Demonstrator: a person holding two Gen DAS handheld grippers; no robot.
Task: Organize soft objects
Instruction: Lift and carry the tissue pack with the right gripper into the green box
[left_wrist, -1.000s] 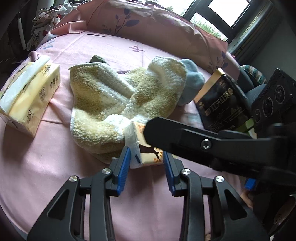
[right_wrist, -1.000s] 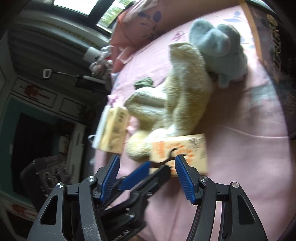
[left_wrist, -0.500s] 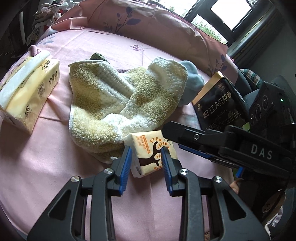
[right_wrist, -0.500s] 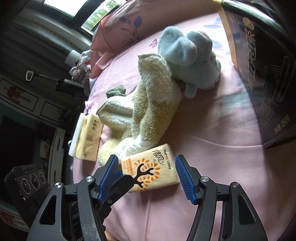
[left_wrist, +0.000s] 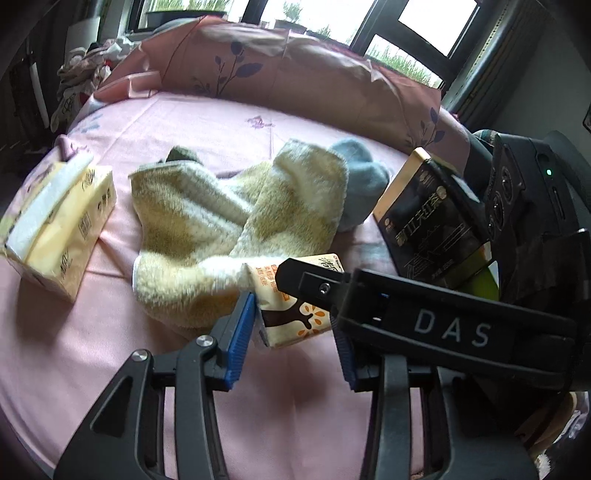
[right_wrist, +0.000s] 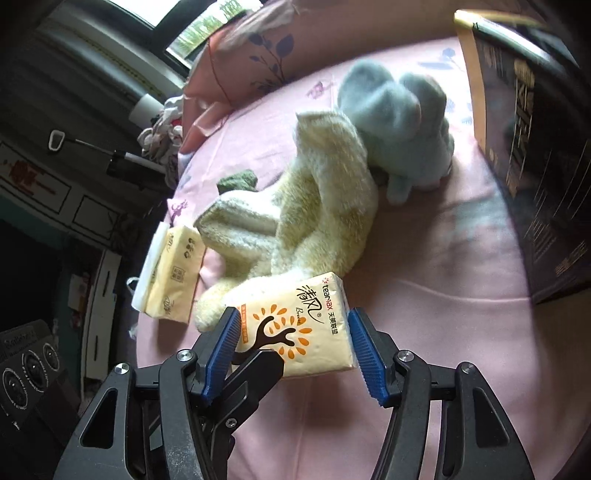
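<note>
A small orange-and-cream tissue pack (right_wrist: 303, 325) lies on the pink bed against a crumpled yellow-and-white towel (right_wrist: 314, 206). My right gripper (right_wrist: 295, 347) has its blue pads on both sides of the pack and looks closed on it. My left gripper (left_wrist: 295, 332) stands wider than the same pack (left_wrist: 291, 314), pads around it, its right pad hidden behind the right gripper's finger (left_wrist: 321, 284). A blue plush elephant (right_wrist: 399, 122) lies behind the towel.
A larger yellow tissue pack (left_wrist: 59, 225) lies at the left of the bed. A black-and-gold box (left_wrist: 432, 218) stands upright at the right. Pink pillows (left_wrist: 288, 74) line the far edge. A small dark green item (left_wrist: 181, 155) lies behind the towel.
The left gripper's jaws have spread wider around the small pack. The right gripper has come in and closed its pads onto the pack's sides.
</note>
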